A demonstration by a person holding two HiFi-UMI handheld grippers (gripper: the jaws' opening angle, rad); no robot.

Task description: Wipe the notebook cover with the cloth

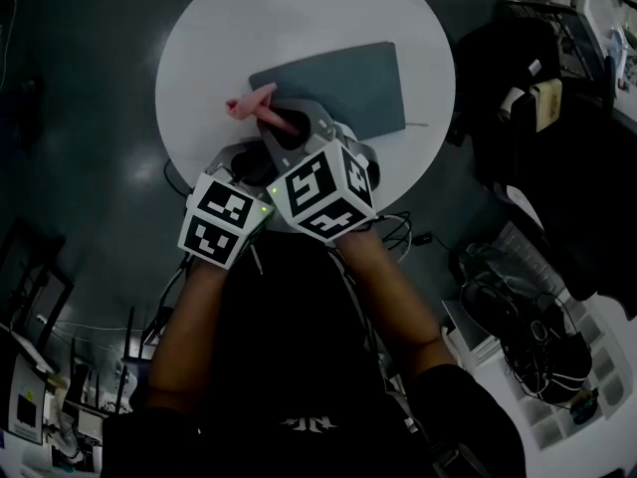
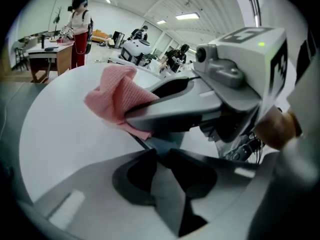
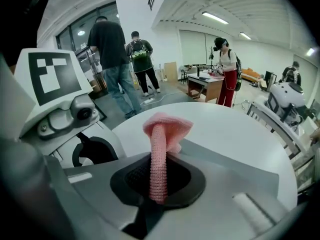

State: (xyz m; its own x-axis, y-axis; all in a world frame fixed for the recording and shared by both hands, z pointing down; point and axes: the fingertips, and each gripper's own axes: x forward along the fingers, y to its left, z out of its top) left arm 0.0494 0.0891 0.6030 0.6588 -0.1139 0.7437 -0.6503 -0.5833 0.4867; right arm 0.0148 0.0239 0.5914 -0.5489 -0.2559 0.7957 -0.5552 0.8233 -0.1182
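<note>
From above the person's head, a round white table (image 1: pixel 229 28) carried a grey-blue notebook (image 1: pixel 348 78), lying flat near its middle. Both tools were crowded together at the notebook's near left corner. The right gripper (image 1: pixel 287 125) had a pink cloth (image 1: pixel 254 105) in its jaws. The loose end poked out to the left over bare tabletop, just beside the notebook's left edge. The left gripper (image 1: pixel 249 159) sat close against the right one's left side, nearer the person.

In the left gripper view, its jaws stood a fair way apart and a grey-blue wedge of the notebook filled the gap. Both dark pads lay against it, so it seemed to have hold of the corner. The right gripper crossed just beyond, with the cloth bunched at its tips above the white tabletop. Far off, a person in red trousers (image 2: pixel 77 34) stood at a wooden desk (image 2: pixel 47 54).

In the right gripper view, its jaws were all but closed on a narrow strip of the cloth pinched between the pads, and the rest mushroomed out past the tips. The left gripper loomed close on the left. Two people (image 3: pixel 112 59) stood further back in the room.
</note>
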